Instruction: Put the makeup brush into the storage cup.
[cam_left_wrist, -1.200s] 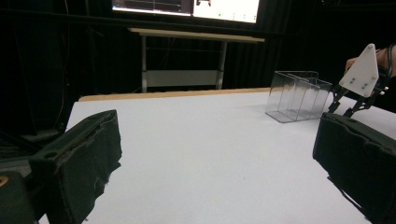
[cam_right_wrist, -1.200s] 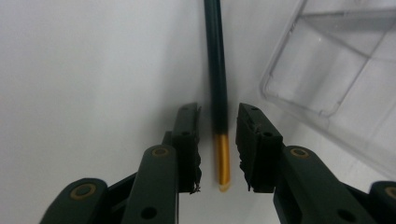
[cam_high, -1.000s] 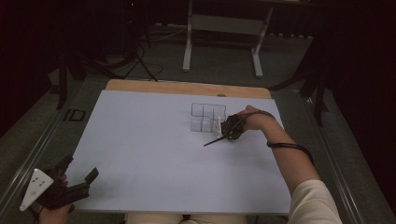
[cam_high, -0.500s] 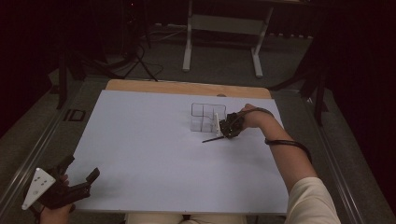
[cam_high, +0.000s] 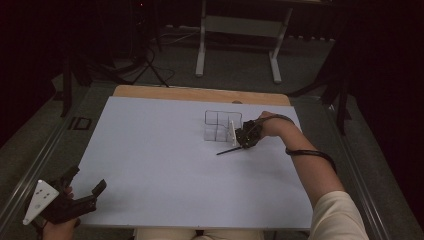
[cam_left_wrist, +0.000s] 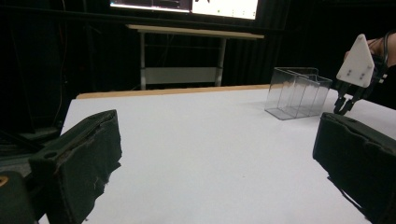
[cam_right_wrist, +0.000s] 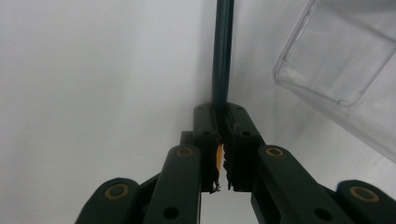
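Observation:
A thin dark pencil (cam_high: 227, 150) lies aslant on the white table top (cam_high: 150, 165), just in front of a clear plastic box with compartments (cam_high: 222, 125). My right gripper (cam_high: 245, 142) is shut on the pencil's near end, right beside the box. In the right gripper view its pads pinch the dark shaft (cam_right_wrist: 222, 51), which runs straight away from the right gripper (cam_right_wrist: 219, 112), with the clear box's corner (cam_right_wrist: 341, 60) at the right. My left gripper (cam_high: 87, 179) rests open at the table's near left corner, nothing between its jaws. Its wide-set fingers (cam_left_wrist: 84, 154) frame the far box (cam_left_wrist: 296, 93).
A wooden strip (cam_high: 200, 93) borders the table's far edge. Beyond it stands a white metal frame (cam_high: 240, 30) on the dark floor. From the left gripper view the right gripper's grey plate (cam_left_wrist: 357, 63) stands beside the box.

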